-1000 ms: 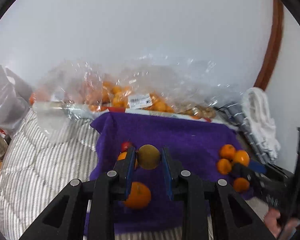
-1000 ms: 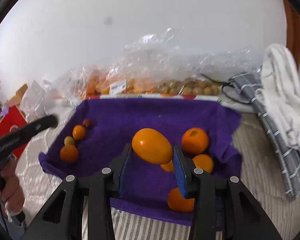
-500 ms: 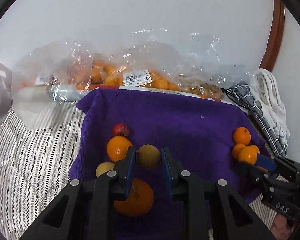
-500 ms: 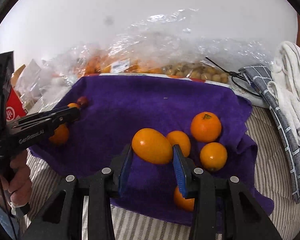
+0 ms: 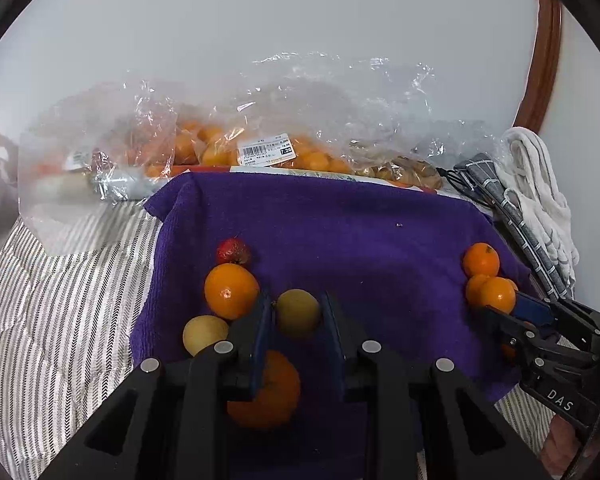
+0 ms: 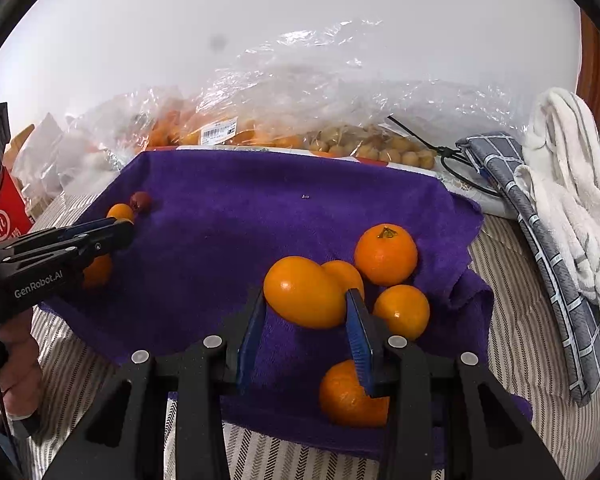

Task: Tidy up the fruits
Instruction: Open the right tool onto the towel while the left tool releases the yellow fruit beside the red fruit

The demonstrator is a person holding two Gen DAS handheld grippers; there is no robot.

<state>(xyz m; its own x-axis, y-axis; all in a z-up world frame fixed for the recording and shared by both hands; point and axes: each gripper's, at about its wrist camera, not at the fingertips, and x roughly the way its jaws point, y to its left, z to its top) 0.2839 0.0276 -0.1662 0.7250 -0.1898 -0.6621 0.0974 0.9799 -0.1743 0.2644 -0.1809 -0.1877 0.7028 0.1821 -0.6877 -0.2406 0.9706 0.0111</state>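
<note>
Left wrist view: the left claw point(image 5: 296, 316) is clenched on a yellow-green round fruit point(image 5: 298, 313), its two blue pads pressed to either side of it, low over the near left part of the purple towel point(image 5: 340, 240). Just left of that claw on the towel sit a round orange point(image 5: 231, 291), a pale yellow fruit point(image 5: 205, 334) nearer the camera, and a small red fruit point(image 5: 233, 251) behind the orange. A larger orange point(image 5: 272, 392) lies partly hidden under the left finger.

From the right wrist view, the right claw point(image 6: 306, 312) grasps an oval orange fruit point(image 6: 304, 292), with its pads closed about halfway on the fruit's sides, over the near right part of the towel. Close behind and to the right of it rest a stemmed orange point(image 6: 385, 254), a smaller orange point(image 6: 402, 311) and another point(image 6: 346, 276) half hidden behind the held fruit. One more orange point(image 6: 350, 396) lies near the towel's front edge, under the right finger.

Behind the towel's far edge, clear plastic bags point(image 6: 300, 120) hold small oranges on the left and pale brown round fruits on the right. A grey checked cloth point(image 6: 540, 232) and a white towel point(image 6: 568, 168) lie beyond the purple towel's right edge. The towel rests on striped bedding point(image 5: 60, 300).
</note>
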